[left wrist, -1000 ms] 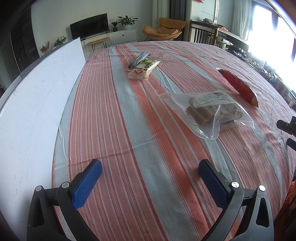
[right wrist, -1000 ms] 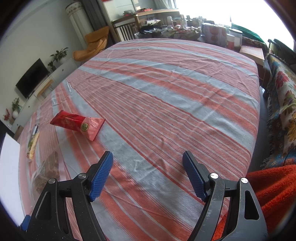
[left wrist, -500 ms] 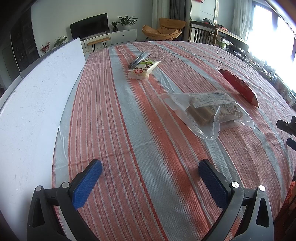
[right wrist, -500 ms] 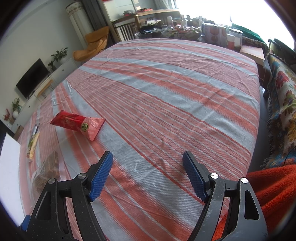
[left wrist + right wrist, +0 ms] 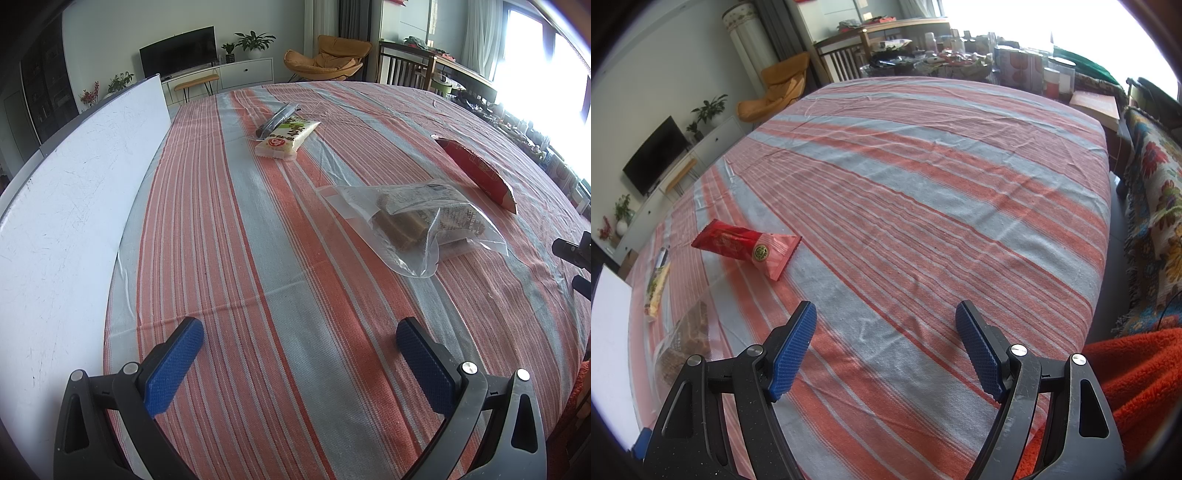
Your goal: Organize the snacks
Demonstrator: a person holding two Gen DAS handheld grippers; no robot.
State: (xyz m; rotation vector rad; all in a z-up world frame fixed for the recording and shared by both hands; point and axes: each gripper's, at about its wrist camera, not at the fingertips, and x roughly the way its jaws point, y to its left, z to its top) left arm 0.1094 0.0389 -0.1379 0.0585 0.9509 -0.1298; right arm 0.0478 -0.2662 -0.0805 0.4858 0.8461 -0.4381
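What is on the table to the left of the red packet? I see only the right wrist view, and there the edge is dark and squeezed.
Observer: A clear plastic bag with brown bars inside lies nearest the red packet.
Operator: And further away?
Observer: A white and green snack packet lies beyond it, with a dark silver wrapper against its far side.
Operator: Is the left gripper holding anything?
Observer: No. The left gripper is open, with only the striped tablecloth between its fingers.

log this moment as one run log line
left tool: open, empty | right tool: open, empty | red packet, clear bag: on tablecloth, untouched
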